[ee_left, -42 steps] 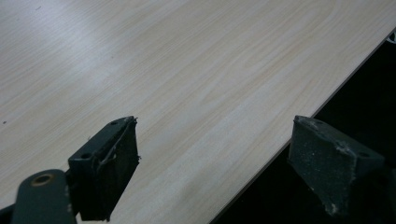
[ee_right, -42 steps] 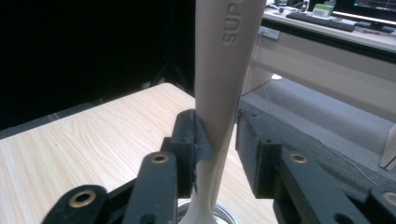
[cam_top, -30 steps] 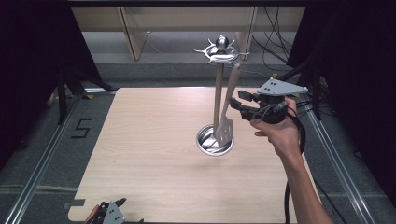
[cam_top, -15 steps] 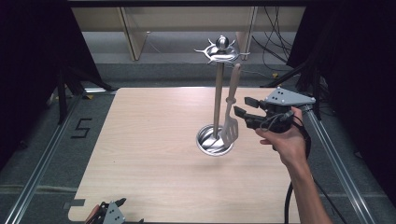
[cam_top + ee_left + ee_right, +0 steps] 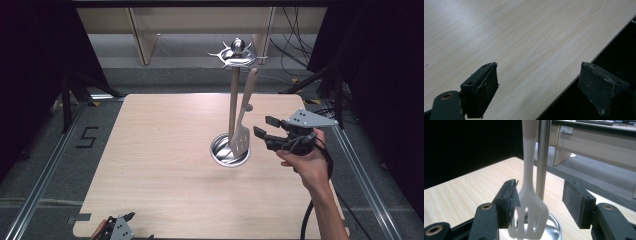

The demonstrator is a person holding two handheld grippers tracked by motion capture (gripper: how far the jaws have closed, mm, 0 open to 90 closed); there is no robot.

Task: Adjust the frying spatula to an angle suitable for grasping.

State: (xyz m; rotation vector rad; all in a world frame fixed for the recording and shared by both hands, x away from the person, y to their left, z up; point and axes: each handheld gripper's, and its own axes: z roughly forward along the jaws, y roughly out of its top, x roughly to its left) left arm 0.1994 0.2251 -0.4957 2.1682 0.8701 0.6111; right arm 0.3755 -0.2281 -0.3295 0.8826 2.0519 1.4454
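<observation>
One white slotted spatula [image 5: 241, 131] hangs from the top hooks of a metal utensil stand [image 5: 233, 95], blade down just above the stand's round steel base [image 5: 225, 152]. Spatula sits just right of the stand's pole, handle tilted slightly. Stand is right of centre on the wooden table [image 5: 150, 165].

Right gripper [image 5: 262, 129] is just right of the spatula blade, held by a hand [image 5: 307, 165] coming in from the near right. Its fingers are spread wide. In the right gripper view the spatula [image 5: 530, 202] blade hangs between the fingers [image 5: 507, 200], close to the left pad, well apart from the right one; cannot tell if it touches the left pad. Pole [image 5: 542, 160] stands just behind the blade. Fingers not pinching anything. Grey three-cornered plate on top of the gripper, cable trailing down toward the near edge.

Left gripper [image 5: 117, 227] lies at the near left edge of the table, well apart from the stand. In the left gripper view its fingers [image 5: 481, 91] are spread apart, holding nothing, with bare table [image 5: 524, 37] surface and the table edge beyond them.

Grey floor around the table, a "5" mark [image 5: 86, 137] on the left floor, cables at far right.
</observation>
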